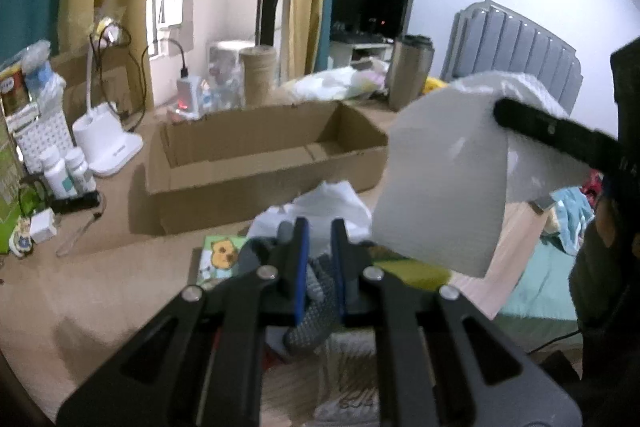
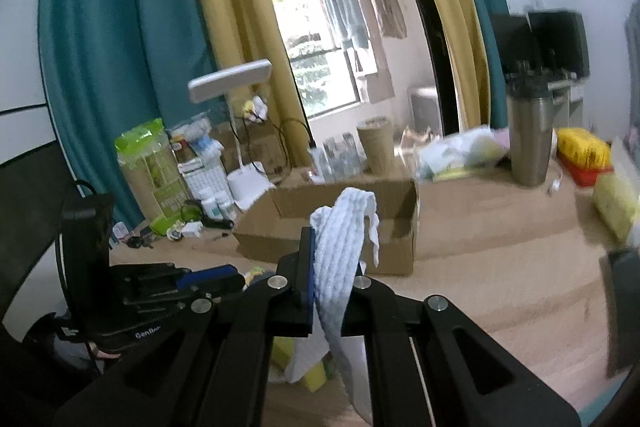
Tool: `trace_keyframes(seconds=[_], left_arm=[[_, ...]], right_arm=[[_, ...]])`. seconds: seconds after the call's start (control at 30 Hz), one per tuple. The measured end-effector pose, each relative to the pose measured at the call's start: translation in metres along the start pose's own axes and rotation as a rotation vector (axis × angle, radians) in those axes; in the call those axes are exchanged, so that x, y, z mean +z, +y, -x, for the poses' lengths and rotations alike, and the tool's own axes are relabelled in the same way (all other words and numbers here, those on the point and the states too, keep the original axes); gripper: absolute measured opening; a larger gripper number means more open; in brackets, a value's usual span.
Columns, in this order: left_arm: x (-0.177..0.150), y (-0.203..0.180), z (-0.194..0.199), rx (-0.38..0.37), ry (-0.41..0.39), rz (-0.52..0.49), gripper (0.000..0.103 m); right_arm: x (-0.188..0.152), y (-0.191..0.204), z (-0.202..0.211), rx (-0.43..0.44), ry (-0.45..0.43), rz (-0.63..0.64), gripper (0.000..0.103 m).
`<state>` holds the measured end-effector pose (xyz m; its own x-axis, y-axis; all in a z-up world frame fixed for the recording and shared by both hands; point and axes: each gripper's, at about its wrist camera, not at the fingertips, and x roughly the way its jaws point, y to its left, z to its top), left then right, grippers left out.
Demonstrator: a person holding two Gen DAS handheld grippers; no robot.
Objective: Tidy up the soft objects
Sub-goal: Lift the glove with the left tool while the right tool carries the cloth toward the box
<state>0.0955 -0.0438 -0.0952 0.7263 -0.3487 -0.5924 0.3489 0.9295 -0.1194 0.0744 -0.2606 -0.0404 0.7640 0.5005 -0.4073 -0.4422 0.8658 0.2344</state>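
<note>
My left gripper (image 1: pixel 320 229) is shut on a grey knitted cloth (image 1: pixel 314 315), which hangs down between its blue pads above a pile of soft things (image 1: pixel 320 203) on the desk. My right gripper (image 2: pixel 334 239) is shut on a white ribbed cloth (image 2: pixel 340 267) that drapes over its tips and hides the right fingertip. In the left wrist view that white cloth (image 1: pixel 440 183) hangs in the air at the right, with one black finger (image 1: pixel 552 131) of the right gripper across it. An open cardboard box (image 1: pixel 256 147) lies on the desk beyond both grippers, with nothing showing inside.
A white desk lamp (image 1: pixel 106 143), pill bottles (image 1: pixel 66 171), a charger and cables crowd the desk's left side. A steel tumbler (image 2: pixel 528 135), a brown cup (image 2: pixel 376 143) and plastic bags (image 2: pixel 460 151) stand behind the box. A cartoon-print cloth (image 1: pixel 220 255) lies in the pile. A bed (image 1: pixel 532 275) is at the right.
</note>
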Motion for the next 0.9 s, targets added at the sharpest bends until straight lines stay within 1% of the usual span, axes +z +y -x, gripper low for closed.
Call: trace_keyframes(seconds=[0.07, 0.13, 0.2, 0.3, 0.37, 0.4, 0.43, 0.5, 0.57, 0.63, 0.7, 0.8, 0.9], left_arm=[[0.000, 0.000, -0.002, 0.004, 0.003, -0.004, 0.011], [-0.003, 0.004, -0.009, 0.000, 0.037, 0.002, 0.011], [-0.007, 0.007, -0.015, 0.011, 0.067, 0.003, 0.012], [-0.015, 0.010, -0.029, 0.007, 0.143, -0.001, 0.013], [-0.020, 0.007, -0.036, 0.007, 0.174, -0.018, 0.014], [-0.022, 0.005, -0.038, 0.008, 0.181, -0.026, 0.016], [-0.023, 0.003, -0.040, 0.006, 0.190, -0.036, 0.021], [-0.024, -0.001, -0.042, 0.006, 0.200, -0.048, 0.024], [-0.024, -0.003, -0.048, 0.024, 0.221, -0.061, 0.026], [-0.025, -0.004, -0.055, 0.059, 0.256, -0.066, 0.031], [-0.028, -0.005, -0.059, 0.094, 0.272, -0.078, 0.032], [-0.030, -0.002, -0.061, 0.107, 0.282, -0.078, 0.034], [-0.034, -0.004, -0.071, 0.112, 0.314, -0.088, 0.035]], right_arm=[[0.008, 0.006, 0.005, 0.002, -0.022, 0.017, 0.004], [0.014, 0.010, 0.009, -0.004, -0.044, 0.035, 0.004], [0.016, 0.012, 0.010, -0.019, -0.052, 0.052, 0.004], [0.012, 0.009, 0.007, -0.048, -0.039, 0.056, 0.004], [0.008, -0.001, 0.002, -0.074, -0.022, 0.035, 0.004], [0.006, -0.005, 0.001, -0.082, -0.014, 0.027, 0.004], [0.003, -0.010, -0.001, -0.092, -0.002, 0.018, 0.004], [-0.003, -0.018, -0.004, -0.106, 0.018, 0.002, 0.004], [-0.007, -0.022, -0.007, -0.107, 0.030, -0.006, 0.004], [-0.012, -0.024, -0.008, -0.102, 0.038, -0.011, 0.004], [-0.016, -0.024, -0.009, -0.095, 0.040, -0.009, 0.004], [-0.020, -0.025, -0.010, -0.079, 0.044, -0.011, 0.004], [-0.023, -0.027, -0.012, -0.067, 0.049, -0.019, 0.004]])
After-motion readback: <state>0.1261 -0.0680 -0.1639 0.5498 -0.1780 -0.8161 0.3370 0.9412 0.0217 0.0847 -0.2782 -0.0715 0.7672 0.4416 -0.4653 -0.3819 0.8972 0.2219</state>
